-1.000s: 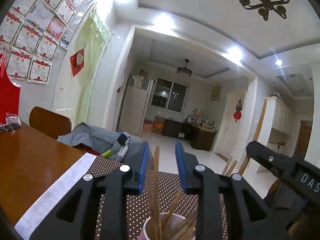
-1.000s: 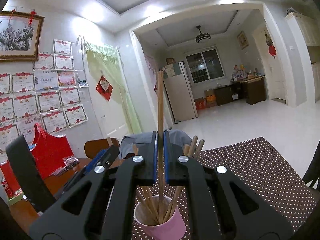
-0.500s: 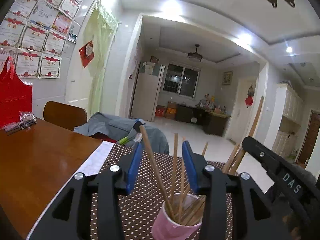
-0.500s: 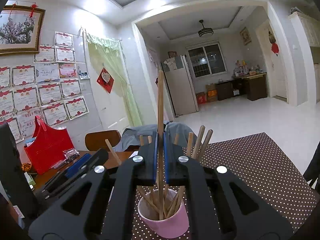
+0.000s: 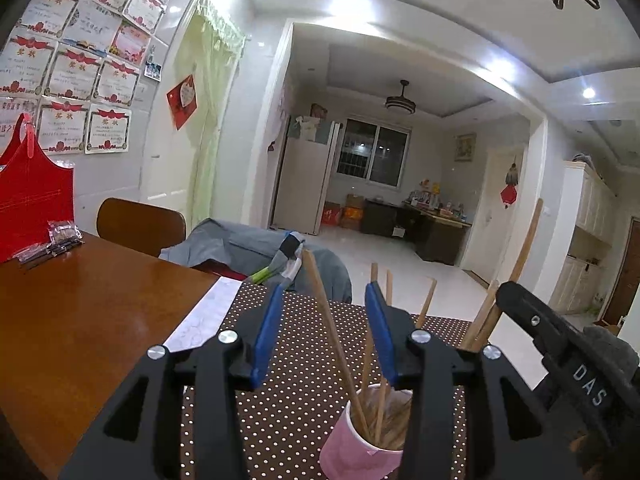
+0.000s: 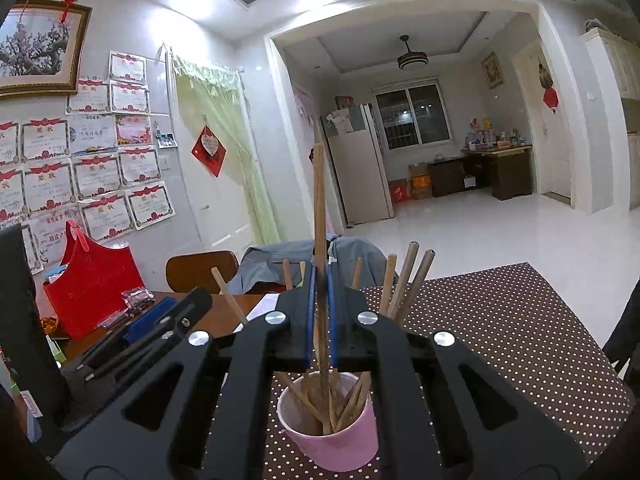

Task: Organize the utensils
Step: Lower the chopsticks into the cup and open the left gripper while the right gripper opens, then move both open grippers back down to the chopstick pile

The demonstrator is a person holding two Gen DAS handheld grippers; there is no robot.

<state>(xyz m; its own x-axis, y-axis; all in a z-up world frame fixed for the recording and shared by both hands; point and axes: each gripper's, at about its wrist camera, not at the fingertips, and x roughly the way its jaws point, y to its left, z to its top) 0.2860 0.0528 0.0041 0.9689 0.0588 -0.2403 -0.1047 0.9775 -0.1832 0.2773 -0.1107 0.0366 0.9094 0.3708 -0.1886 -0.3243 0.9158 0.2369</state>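
Certificates cover the wall behind a wooden worktop, where a brown dotted mat carries a pink cup bristling with wooden chopsticks. The right gripper hovers just over the cup, its fingers pinched tight on one upright chopstick whose lower end is down inside the cup. The left gripper hangs beside it with fingers spread wide, gripping nothing; a leaning chopstick rises through the gap. From the left camera the cup sits at about five o'clock. A red bag stands at nine o'clock.
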